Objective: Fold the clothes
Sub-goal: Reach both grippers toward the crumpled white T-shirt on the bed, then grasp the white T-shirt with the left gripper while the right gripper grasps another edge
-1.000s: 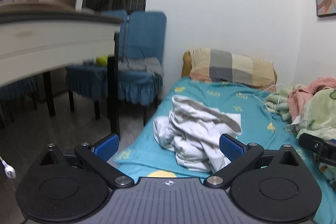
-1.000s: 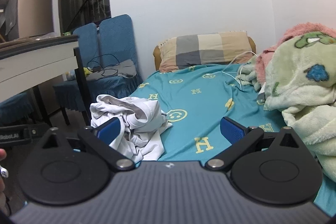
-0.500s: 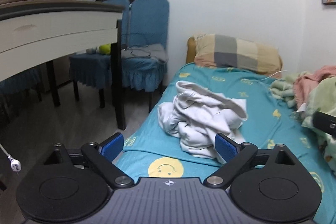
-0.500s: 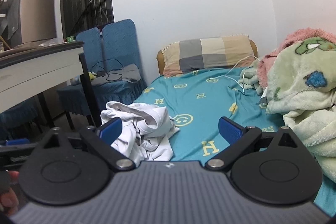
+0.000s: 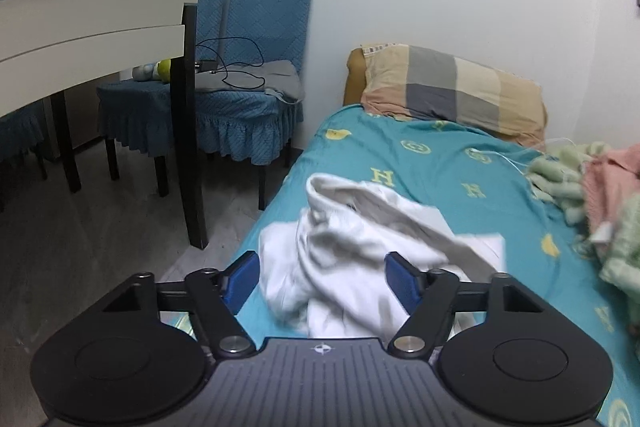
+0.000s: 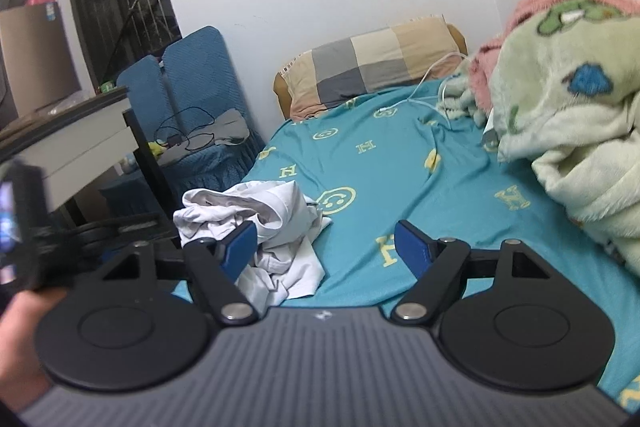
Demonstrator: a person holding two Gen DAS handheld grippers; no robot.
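Observation:
A crumpled white garment lies in a heap near the left edge of the bed, on the teal sheet. My left gripper is open, close over the near side of the heap, with cloth showing between its blue pads. The same garment shows in the right wrist view, low and left. My right gripper is open and empty, above the sheet just right of the heap. The left gripper's body shows at that view's left edge.
A checked pillow lies at the head of the bed by the white wall. A green and pink blanket pile fills the bed's right side, with a white cable beside it. A white table and blue chairs stand left of the bed.
Both grippers have moved forward and closer to the white garment. The left gripper now has the heap between its pads. Both stay open.

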